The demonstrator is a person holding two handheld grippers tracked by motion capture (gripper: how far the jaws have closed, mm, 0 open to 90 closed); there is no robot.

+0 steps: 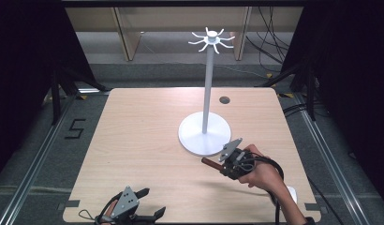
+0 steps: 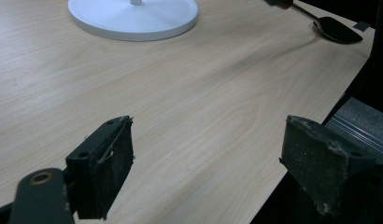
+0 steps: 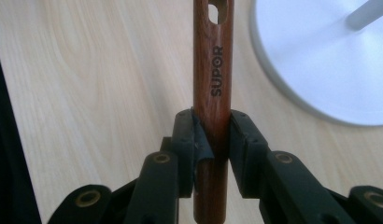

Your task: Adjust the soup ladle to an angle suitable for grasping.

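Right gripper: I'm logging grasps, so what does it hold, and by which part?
The right gripper is shut on a spoon's wooden handle, below the end with the hanging hole. The left gripper is open, holding nothing.

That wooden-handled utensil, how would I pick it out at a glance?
Start at the tall white stand on the table. Just beside its round base, the right gripper pinches a reddish-brown wooden handle between its fingers. It alone is stamped SUPOR and has a hanging hole near its end.

Your 2 grippers were black: left gripper point(image 1: 150, 205) and right gripper point(image 1: 219, 164) each carried a grey 3-cornered plate and a black trailing cable. Linkage pivots had brass-coloured rivets. Left pads point(image 2: 116, 161) looked scuffed, with frayed edges.
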